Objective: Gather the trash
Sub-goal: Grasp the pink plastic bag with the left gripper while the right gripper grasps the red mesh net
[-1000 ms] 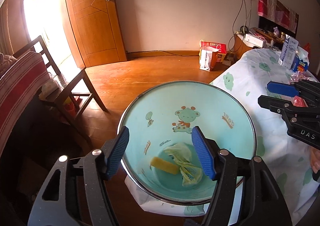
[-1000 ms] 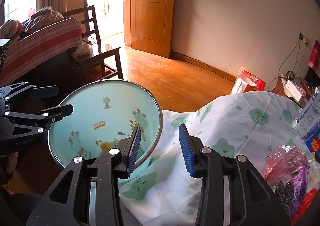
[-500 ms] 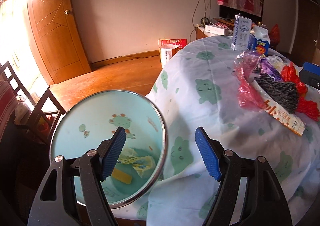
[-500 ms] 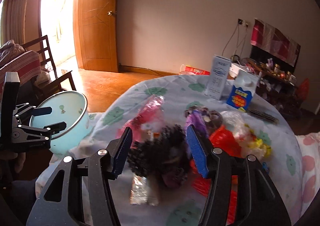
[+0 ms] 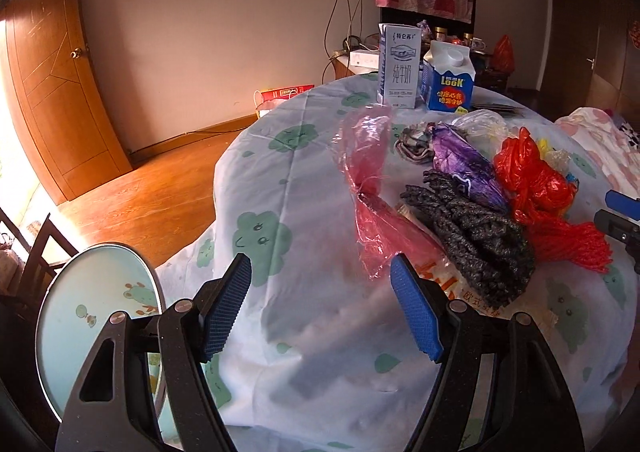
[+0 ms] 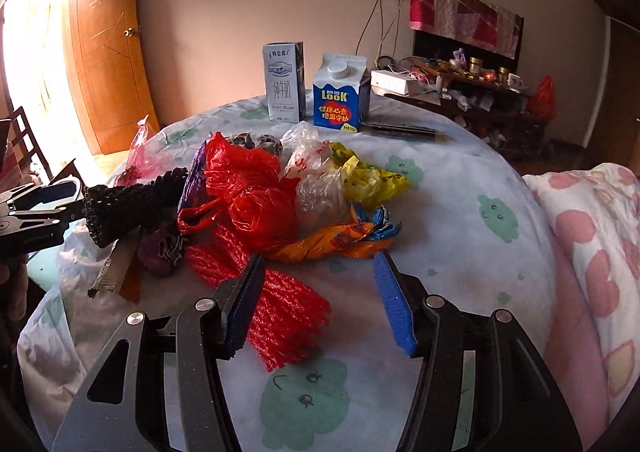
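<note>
Pale-blue bin (image 5: pixel 92 316) stands low at the left, beside the cloth-covered tabletop (image 5: pixel 312 188). Over the cloth's near edge the left gripper (image 5: pixel 320 304) hangs with jaws apart, nothing between them. Rightward lies the trash heap: pink plastic bag (image 5: pixel 368 172), black foam netting (image 5: pixel 472 228), red plastic bag (image 6: pixel 248 188), red foam netting (image 6: pixel 280 304). The right gripper (image 6: pixel 320 300) is spread too, its left pad just beside the red netting, not gripping it.

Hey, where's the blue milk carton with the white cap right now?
The blue milk carton stands upright at the table's far edge, just right of the grey-white milk box, behind the pile of plastic bags.
</note>
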{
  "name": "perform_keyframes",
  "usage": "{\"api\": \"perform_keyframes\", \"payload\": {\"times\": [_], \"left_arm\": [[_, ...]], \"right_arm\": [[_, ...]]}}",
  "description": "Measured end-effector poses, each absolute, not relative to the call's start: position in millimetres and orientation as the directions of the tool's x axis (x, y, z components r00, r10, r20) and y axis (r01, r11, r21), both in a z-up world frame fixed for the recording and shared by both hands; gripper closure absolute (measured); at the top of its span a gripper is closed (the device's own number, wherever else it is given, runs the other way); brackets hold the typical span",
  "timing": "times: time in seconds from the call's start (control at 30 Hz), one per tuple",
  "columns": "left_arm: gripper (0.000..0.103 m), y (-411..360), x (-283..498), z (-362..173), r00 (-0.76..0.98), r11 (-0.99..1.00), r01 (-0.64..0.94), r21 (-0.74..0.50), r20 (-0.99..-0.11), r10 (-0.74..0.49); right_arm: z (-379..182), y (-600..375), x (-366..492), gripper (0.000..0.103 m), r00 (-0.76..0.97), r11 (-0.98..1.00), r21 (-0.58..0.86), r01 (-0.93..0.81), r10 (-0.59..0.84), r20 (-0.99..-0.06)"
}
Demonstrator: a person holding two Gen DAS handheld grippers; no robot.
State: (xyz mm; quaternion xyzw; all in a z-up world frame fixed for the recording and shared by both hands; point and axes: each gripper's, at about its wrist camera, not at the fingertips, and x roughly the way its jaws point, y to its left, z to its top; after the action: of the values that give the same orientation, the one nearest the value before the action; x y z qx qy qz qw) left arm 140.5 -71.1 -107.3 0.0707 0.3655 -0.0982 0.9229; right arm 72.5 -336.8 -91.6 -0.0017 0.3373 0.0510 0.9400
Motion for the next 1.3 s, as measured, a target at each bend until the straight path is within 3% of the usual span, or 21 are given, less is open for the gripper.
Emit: {"api": "perform_keyframes", "payload": {"times": [0.5, 0.73, 0.97, 1.13, 1.17, 1.2, 1.27, 1.3], "left_arm": [[0.031, -94, 145, -88, 0.735, 0.97, 0.238, 0.038, -0.66, -0.155], [0.031, -84, 156, -121, 0.665, 0.978, 0.203, 0.042, -0.739, -0.106], [0.032, -66, 149, -120, 0.677, 0.98, 0.2, 0.018, -0.726, -0.125], [0.052, -67, 147, -114, 0.681, 0.973, 0.231, -0.014, -0.712, -0.172], [0.061, -70, 145, -113, 0.68, 0.968, 0.249, -0.017, -0.709, -0.187], [0.078, -73, 144, -113, 0.676, 0.963, 0.267, -0.016, -0.709, -0.2], [0.085, -75, 144, -116, 0.666, 0.959, 0.284, -0.015, -0.716, -0.208], [0.087, -75, 143, -116, 0.665, 0.958, 0.287, -0.018, -0.716, -0.212]], "right_arm": [[-97, -339, 74, 0.045, 0.777, 0.995, 0.052, -0.085, 0.099, -0.622], [-109, -343, 76, 0.044, 0.764, 0.995, 0.055, -0.08, 0.097, -0.638], [-109, -338, 74, 0.044, 0.769, 0.995, 0.052, -0.089, 0.102, -0.631], [-106, -336, 71, 0.044, 0.775, 0.995, 0.045, -0.092, 0.1, -0.624], [-106, -335, 72, 0.045, 0.774, 0.994, 0.048, -0.093, 0.103, -0.625], [-107, -335, 71, 0.046, 0.769, 0.994, 0.051, -0.099, 0.108, -0.63], [-111, -332, 73, 0.063, 0.752, 0.991, 0.055, -0.124, 0.13, -0.646], [-113, -330, 74, 0.066, 0.745, 0.989, 0.058, -0.137, 0.142, -0.652]]}}
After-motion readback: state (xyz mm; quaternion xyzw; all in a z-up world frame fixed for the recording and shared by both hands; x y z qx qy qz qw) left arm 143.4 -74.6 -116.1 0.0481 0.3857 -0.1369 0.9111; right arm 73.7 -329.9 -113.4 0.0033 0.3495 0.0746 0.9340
